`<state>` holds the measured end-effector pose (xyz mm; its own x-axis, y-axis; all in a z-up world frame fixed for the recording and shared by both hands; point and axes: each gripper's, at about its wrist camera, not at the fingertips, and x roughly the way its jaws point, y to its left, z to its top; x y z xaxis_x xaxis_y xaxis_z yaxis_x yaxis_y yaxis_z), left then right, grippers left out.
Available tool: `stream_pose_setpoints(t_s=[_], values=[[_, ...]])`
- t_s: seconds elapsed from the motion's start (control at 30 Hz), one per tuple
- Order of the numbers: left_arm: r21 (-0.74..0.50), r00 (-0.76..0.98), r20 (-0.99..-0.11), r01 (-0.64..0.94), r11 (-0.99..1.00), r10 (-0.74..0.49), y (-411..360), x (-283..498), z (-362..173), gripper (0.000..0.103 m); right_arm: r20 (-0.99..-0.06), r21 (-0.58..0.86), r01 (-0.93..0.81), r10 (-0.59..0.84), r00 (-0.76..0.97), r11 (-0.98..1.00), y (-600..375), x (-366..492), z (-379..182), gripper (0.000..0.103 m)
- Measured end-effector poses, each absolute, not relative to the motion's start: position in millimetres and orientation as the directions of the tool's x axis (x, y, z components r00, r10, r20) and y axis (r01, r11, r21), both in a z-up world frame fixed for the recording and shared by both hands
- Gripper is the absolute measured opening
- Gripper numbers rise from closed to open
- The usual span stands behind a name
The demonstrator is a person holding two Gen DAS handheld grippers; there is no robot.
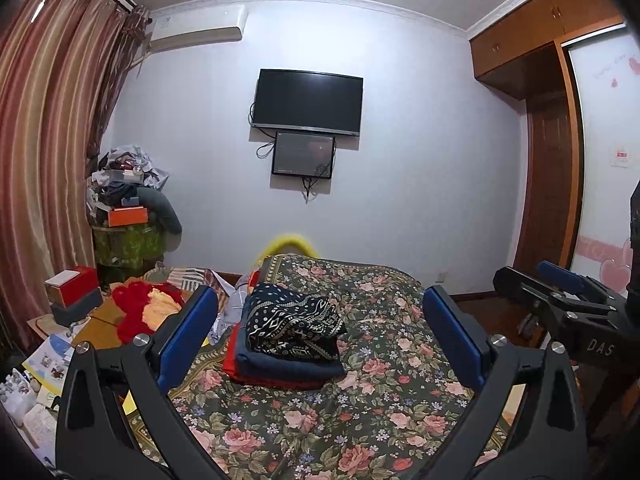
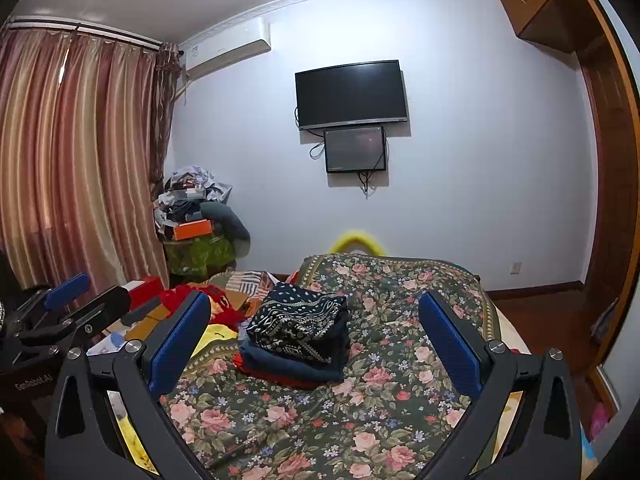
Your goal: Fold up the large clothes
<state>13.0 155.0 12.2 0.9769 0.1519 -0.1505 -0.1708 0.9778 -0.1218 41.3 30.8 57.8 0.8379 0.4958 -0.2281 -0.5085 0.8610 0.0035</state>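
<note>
Both your grippers hang above the near end of the floral bedspread (image 1: 360,420), and neither holds anything. The left gripper (image 1: 320,332) has its blue pads spread wide, nothing between them but open air. The right gripper (image 2: 316,340) is the same: pads wide apart, empty.

The pile of folded clothes (image 1: 288,340) sits on the bedspread ahead of both grippers, toward the wall with the television (image 1: 308,102). A dark patterned piece (image 1: 294,322) lies on top, a plain navy one under it, and a red one at the bottom. In the left view the pile sits a little left of centre between the pads; in the right view (image 2: 298,336) it also lies left of centre. So the pile looks closer to your left gripper, though both are well short of it.

The pile's long side seems to run across the bed, roughly square to the line of your fingers.

Clothes that still look unfolded lie beyond the left edge of the bedspread: a red and yellow heap (image 1: 146,306) beside the pile. That heap is on your left gripper's side, and your right gripper would have to cross over the pile to reach it. If another piece is next, I judge the left gripper should lead, swinging left of the pile and down.
</note>
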Motion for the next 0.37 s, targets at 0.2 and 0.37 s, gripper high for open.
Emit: stream_pose_setpoints(t_s=[0.2, 0.37], values=[[-0.122, 0.977, -0.154, -0.168, 0.978, 0.148, 155.6, 13.6, 11.0, 0.102, -0.23, 0.005, -0.51, 0.497, 0.837, 0.86, 32.1, 41.4, 57.7, 0.103], [-0.129, 0.975, -0.162, -0.176, 0.976, 0.154, 159.5, 15.2, 8.9, 0.102, -0.232, 0.007, -0.509, 0.497, 0.836, 0.861, 32.7, 41.6, 57.4, 0.103]])
